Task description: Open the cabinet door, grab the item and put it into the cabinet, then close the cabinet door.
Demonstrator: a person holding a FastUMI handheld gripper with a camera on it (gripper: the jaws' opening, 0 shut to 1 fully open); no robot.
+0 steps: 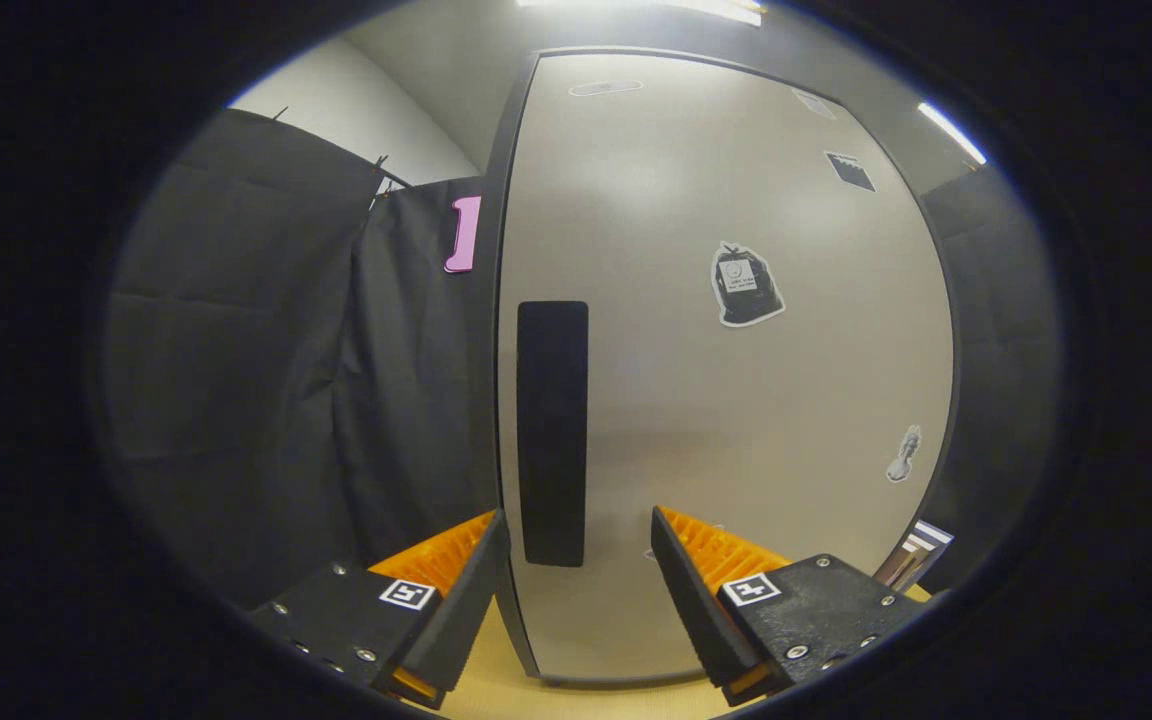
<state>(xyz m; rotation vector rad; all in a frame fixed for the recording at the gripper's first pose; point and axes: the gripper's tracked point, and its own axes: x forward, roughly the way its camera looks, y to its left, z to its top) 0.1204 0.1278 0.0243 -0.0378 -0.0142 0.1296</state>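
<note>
The cabinet door (736, 400) stands closed just ahead of the gripper (576, 560), a pale grey panel in a dark frame. Its handle (552, 432), a tall dark vertical bar, sits near the door's left edge, and its lower end lies between and just beyond the fingertips. The fingers (456, 600) are spread apart with nothing between them; whether they touch the door cannot be told. On the door's right half there is a sticker shaped like a tied black bag (744, 286) with a small white label whose writing is too small to make out. A smaller pale sticker (903, 454) sits near the door's right edge, and a dark square sticker (850, 170) near its upper right corner. A light wooden surface (496, 690) shows under the fingers at the door's bottom edge. Black cloth (266, 380) hangs to the left of the cabinet.
</note>
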